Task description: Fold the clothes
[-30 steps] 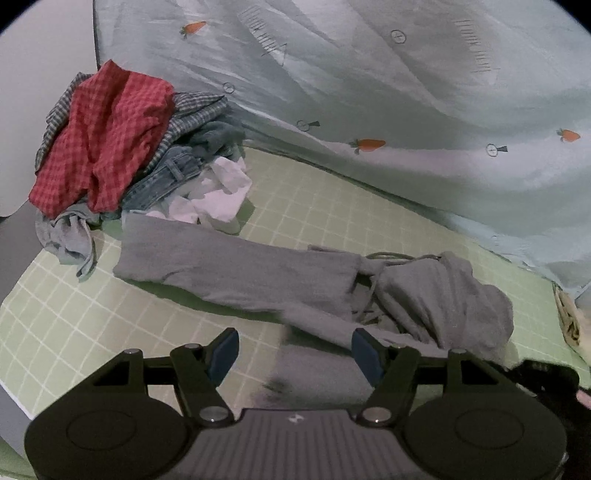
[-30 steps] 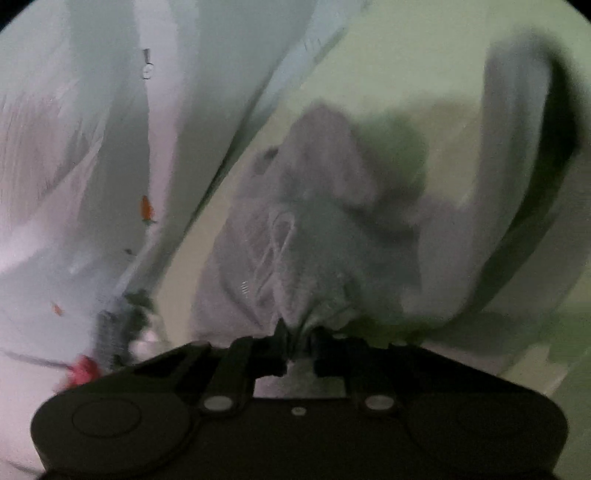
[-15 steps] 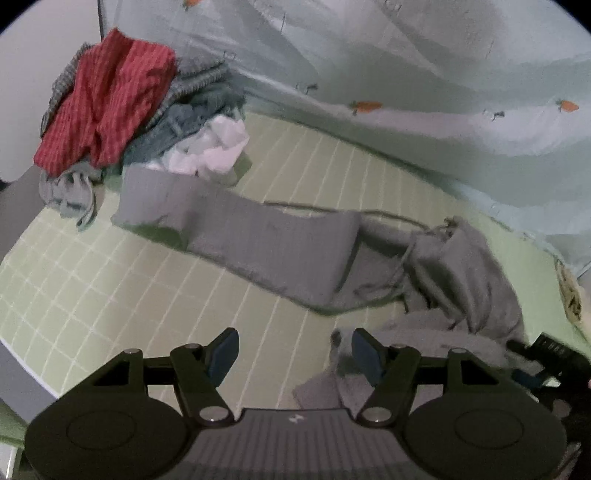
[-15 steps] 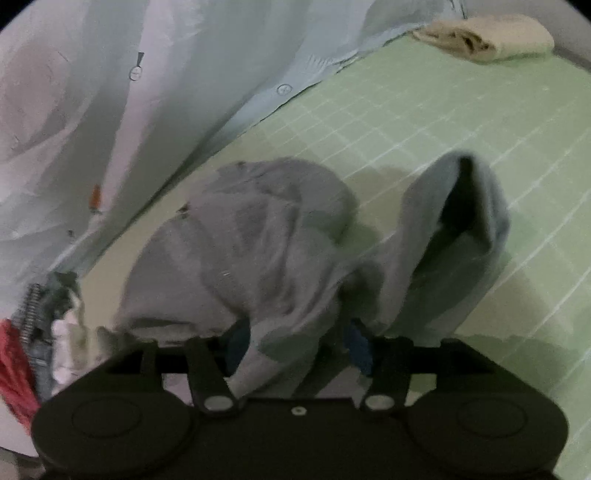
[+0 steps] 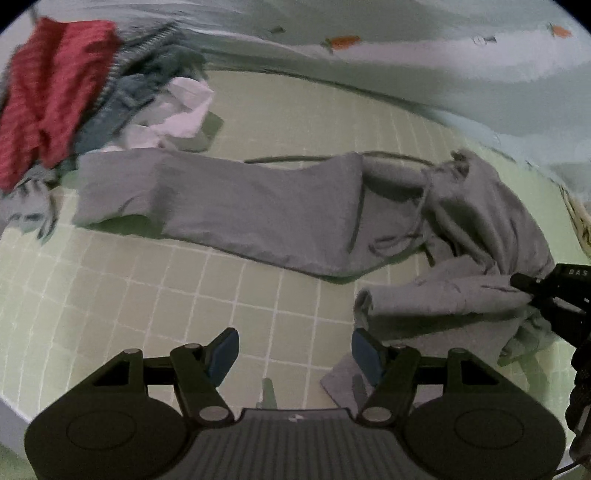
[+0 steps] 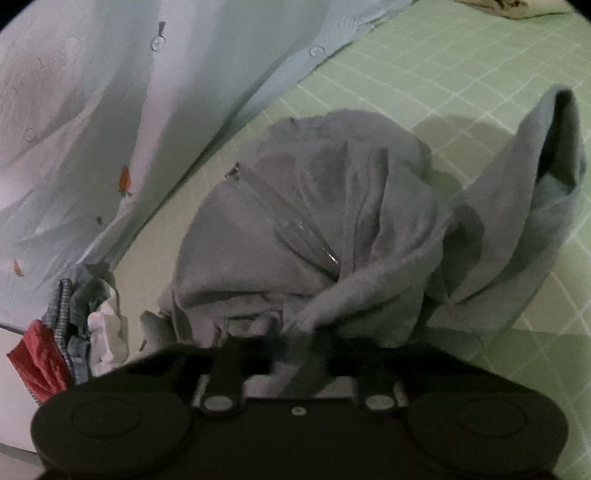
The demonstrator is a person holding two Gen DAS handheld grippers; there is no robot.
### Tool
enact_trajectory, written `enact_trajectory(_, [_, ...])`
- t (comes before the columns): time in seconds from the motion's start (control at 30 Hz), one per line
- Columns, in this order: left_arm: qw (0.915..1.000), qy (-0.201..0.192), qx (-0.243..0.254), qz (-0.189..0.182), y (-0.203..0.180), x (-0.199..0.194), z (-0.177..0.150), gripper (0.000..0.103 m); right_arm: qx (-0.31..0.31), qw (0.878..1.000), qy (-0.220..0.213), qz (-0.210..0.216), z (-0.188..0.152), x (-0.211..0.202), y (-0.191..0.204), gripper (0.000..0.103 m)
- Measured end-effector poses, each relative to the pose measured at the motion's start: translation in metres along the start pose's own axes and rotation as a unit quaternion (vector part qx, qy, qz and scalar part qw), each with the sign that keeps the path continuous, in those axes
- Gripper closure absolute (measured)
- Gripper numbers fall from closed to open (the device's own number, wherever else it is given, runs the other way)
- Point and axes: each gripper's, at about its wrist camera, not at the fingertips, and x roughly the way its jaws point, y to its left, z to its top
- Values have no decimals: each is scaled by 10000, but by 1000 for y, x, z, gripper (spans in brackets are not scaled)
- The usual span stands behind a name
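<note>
Grey sweatpants (image 5: 258, 210) lie across the green checked sheet, one leg stretched left, the waist with its drawstring bunched at the right. My left gripper (image 5: 293, 350) is open and empty above the sheet, just left of a loose fold of the pants. My right gripper (image 6: 299, 341) is shut on a bunched fold of the grey sweatpants (image 6: 306, 221) and shows at the right edge of the left wrist view (image 5: 554, 291). Its fingertips are blurred and partly buried in cloth.
A pile of clothes with a red checked shirt (image 5: 48, 88), denim and a white garment (image 5: 177, 110) sits at the far left. A pale blue quilt (image 5: 406, 48) with carrot prints runs along the back. A beige folded cloth (image 6: 509, 7) lies far right.
My right gripper opened, then closed again on the pants' bunched fold. My left gripper has drawn back and downward. The leg now lies flatter on the sheet.
</note>
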Motion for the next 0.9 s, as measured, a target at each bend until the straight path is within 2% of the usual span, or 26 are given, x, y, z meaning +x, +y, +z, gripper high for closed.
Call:
enact_trajectory(0.1, [9997,59,180,-144,-1,12,9,35,-22,9997,-213,-70,-5,-13,-5,97])
enact_trajectory(0.23, [9981,249,378,-427,-5,33,20,35,-373,9921,-644,-1014,-13,-37,-22,97])
enact_trajectory(0.3, [9963,393,458,-617,-7,45,23,35,-147,9893,-650,-1295,-14,-39,-37,97])
enact_trajectory(0.37, [9935,487,577,-846,-12,56,24,35,119,9900,-579,-1285,-16,-41,-45,96])
enact_trajectory(0.43, [9899,610,722,-1059,-20,68,22,35,59,9900,-552,-1298,-17,-41,-41,89])
enact_trajectory(0.57, [9835,838,941,-1300,-38,86,16,34,78,9913,-536,-1196,-17,-43,-35,47])
enact_trajectory(0.67, [9800,963,1055,-1388,-50,94,9,37,144,9946,-472,-917,-18,-44,-37,43])
enact_trajectory(0.7, [9790,998,1075,-1418,-54,96,7,40,120,9953,-416,-870,-19,-44,-37,43])
enact_trajectory(0.73, [9794,994,1003,-1441,-55,95,5,54,58,9959,-362,-826,-20,-42,-37,44])
enact_trajectory(0.77, [9799,990,931,-1463,-56,94,3,74,-16,9965,-309,-783,-21,-40,-36,54])
enact_trajectory(0.8, [9802,985,859,-1485,-57,94,1,85,-104,9968,-252,-758,-21,-39,-37,72])
enact_trajectory(0.87, [9812,961,715,-1515,-59,92,-3,91,-214,9972,-189,-689,-21,-37,-40,92])
enact_trajectory(0.9, [9833,863,648,-1465,-59,86,-5,92,-209,9976,-201,-629,-20,-38,-42,95])
